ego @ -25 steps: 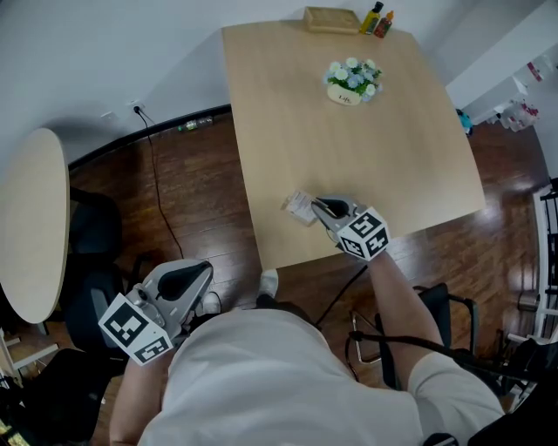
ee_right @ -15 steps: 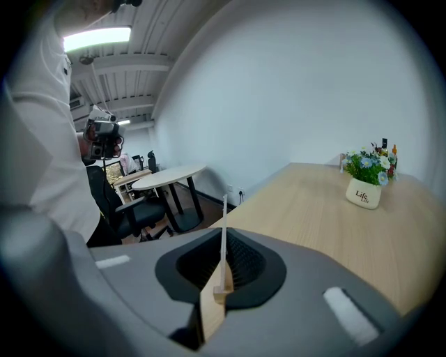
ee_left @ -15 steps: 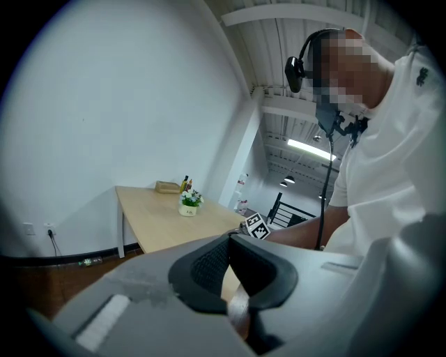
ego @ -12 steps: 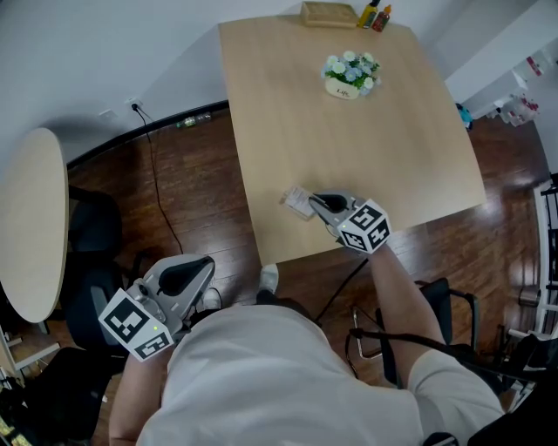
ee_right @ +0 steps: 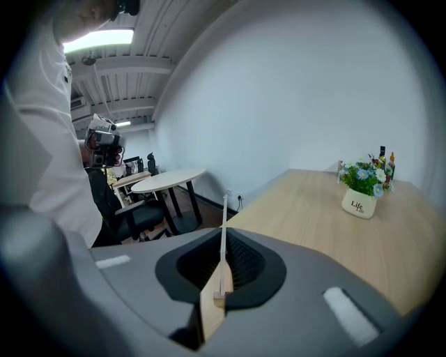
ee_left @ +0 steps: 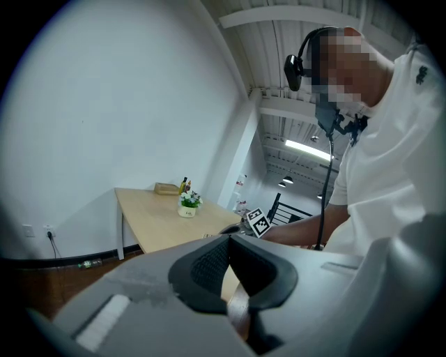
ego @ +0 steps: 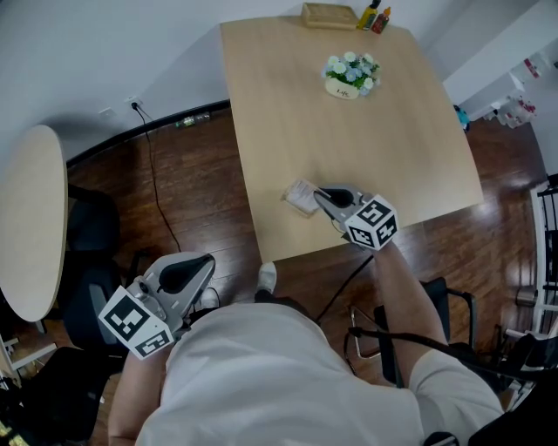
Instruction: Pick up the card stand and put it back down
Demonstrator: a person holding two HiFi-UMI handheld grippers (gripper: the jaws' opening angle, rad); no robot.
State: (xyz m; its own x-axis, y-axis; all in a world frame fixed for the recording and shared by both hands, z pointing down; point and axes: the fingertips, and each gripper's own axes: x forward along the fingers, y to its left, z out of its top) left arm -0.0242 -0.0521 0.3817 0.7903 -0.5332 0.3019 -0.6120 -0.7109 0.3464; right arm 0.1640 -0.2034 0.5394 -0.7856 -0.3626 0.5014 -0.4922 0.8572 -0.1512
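**A:** Starting at the left: the left gripper (ego: 199,266) hangs off the surface (ego: 392,148), low by the person's side above the floor; its fingers are closed on nothing, so it plays no part.

**B:** And the card stand (ego: 301,199)?

**A:** It is at the surface's near-left corner, just left of the right gripper (ego: 321,195); that gripper's fingers are clamped tight on it; the right gripper view shows the wooden base and the thin card edge-on between them. Whether it has left the surface yet, I cannot tell.

**B:** What could go wrong from here?

**A:** The hold looks narrow; I judge the stand could swivel or slip in the fingers if it is swung quickly; the card might also slide out of its slot if the stand tilts. The corner worries me too; set down too close to that edge, the stand could topple to the floor.

**B:** Any writing to read?

**A:** Farther right, toward the far end, the white flower pot (ego: 345,90) reads "Life", with smaller print beneath that I cannot make out; the bottles (ego: 377,17) at the far edge carry labels too small to read; the card shows only its edge, so nothing is legible there.
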